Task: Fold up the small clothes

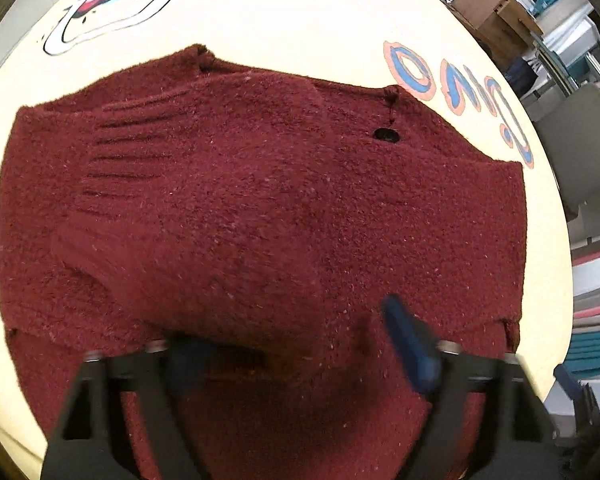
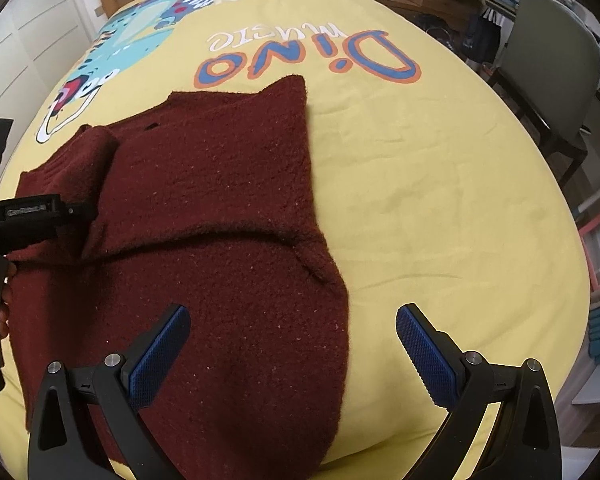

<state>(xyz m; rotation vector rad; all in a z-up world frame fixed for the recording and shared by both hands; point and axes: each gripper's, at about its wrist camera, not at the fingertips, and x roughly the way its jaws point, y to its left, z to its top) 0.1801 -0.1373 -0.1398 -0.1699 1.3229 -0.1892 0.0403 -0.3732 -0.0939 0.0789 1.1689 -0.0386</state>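
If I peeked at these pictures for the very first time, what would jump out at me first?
First you would spot the fuzzy dark red knitted sweater, part-folded in the middle of the bright yellow bedsheet. Next, the big blue and orange "Dino" lettering printed on the sheet just beyond the sweater, with a colourful cartoon dinosaur to its left. Nearest the camera, the right gripper hangs open with blue pads over the sweater's near edge.
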